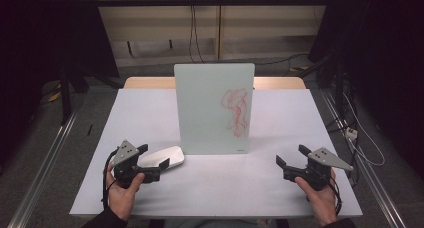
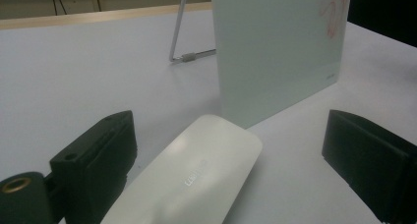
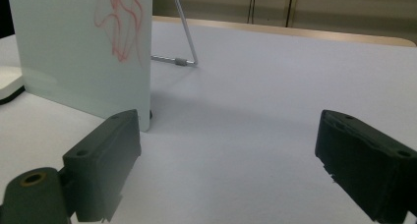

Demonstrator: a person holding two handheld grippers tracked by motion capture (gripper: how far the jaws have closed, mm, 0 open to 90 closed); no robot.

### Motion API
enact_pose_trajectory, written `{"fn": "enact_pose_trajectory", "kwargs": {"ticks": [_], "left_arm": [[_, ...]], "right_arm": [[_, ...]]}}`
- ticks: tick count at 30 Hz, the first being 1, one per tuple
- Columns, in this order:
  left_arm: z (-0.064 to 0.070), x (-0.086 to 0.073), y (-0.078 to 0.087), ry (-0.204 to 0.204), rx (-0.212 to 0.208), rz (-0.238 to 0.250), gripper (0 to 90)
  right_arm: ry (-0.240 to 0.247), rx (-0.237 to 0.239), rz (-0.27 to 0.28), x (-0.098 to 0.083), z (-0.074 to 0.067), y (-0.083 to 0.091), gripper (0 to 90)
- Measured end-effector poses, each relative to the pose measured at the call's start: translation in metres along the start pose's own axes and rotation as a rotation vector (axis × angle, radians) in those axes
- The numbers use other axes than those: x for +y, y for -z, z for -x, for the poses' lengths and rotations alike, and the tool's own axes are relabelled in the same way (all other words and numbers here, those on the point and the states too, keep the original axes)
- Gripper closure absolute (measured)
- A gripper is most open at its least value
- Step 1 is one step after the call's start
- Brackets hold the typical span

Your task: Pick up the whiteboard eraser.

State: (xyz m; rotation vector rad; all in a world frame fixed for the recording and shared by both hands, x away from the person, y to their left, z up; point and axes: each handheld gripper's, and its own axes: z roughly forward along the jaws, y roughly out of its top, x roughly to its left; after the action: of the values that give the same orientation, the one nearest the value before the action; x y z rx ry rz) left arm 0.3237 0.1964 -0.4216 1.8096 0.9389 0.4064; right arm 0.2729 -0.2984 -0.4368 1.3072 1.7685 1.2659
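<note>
Left gripper view reveals the board's wire stand point(image 2: 178, 42); the white eraser point(image 2: 196, 175) lies between the left gripper's point(image 2: 228, 155) wide-open jaws, untouched.

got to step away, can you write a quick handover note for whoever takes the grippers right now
Left gripper: open, jaws either side of the white eraser, pads not pressing on it.
Right gripper: open, empty, over bare table near the right edge.
Glass board: upright on its wire stand mid-table, red scribble on its right half.
Eraser lies flat on the table, just left of the board's foot.
Done: left gripper lined up on the eraser.
Left, most likely: close on the eraser, lift it, wipe off the scribble.
</note>
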Motion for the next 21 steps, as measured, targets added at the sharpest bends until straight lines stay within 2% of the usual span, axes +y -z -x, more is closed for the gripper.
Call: {"fn": "enact_pose_trajectory", "kwargs": {"ticks": [4, 6, 8, 9, 12, 13, 15, 19, 21], "left_arm": [[0.002, 0.002, 0.0, 0.007, -0.003, -0.017, 8.8], [0.004, 0.003, 0.001, -0.001, -0.017, -0.031, 9.2], [0.004, 0.003, 0.001, -0.007, -0.014, -0.039, 9.9], [0.003, 0.004, 0.001, -0.017, -0.006, -0.052, 9.8], [-0.001, 0.004, 0.002, -0.025, -0.022, -0.059, 9.7], [-0.006, 0.005, 0.002, 0.006, -0.061, -0.066, 9.4], [-0.009, 0.006, 0.002, 0.015, -0.072, -0.078, 7.8], [-0.011, 0.01, 0.0, -0.005, -0.094, -0.118, 7.7], [-0.011, 0.012, -0.001, -0.01, -0.123, -0.109, 7.7]], "right_arm": [[-0.006, 0.004, -0.01, 0.0, 0.001, -0.001, 9.9], [-0.007, 0.004, -0.007, 0.0, 0.001, -0.001, 10.1], [-0.006, 0.012, -0.011, 0.001, 0.001, -0.003, 10.3], [-0.008, 0.014, -0.017, 0.001, 0.001, -0.003, 10.3], [-0.007, 0.026, -0.016, 0.001, 0.0, -0.004, 10.3], [-0.008, 0.026, -0.015, 0.001, 0.0, -0.005, 10.3], [-0.007, 0.03, -0.022, 0.002, 0.0, -0.006, 10.3], [-0.005, 0.03, -0.021, 0.002, -0.002, -0.006, 10.2], [-0.003, 0.032, -0.021, 0.002, -0.002, -0.006, 10.2]]}}
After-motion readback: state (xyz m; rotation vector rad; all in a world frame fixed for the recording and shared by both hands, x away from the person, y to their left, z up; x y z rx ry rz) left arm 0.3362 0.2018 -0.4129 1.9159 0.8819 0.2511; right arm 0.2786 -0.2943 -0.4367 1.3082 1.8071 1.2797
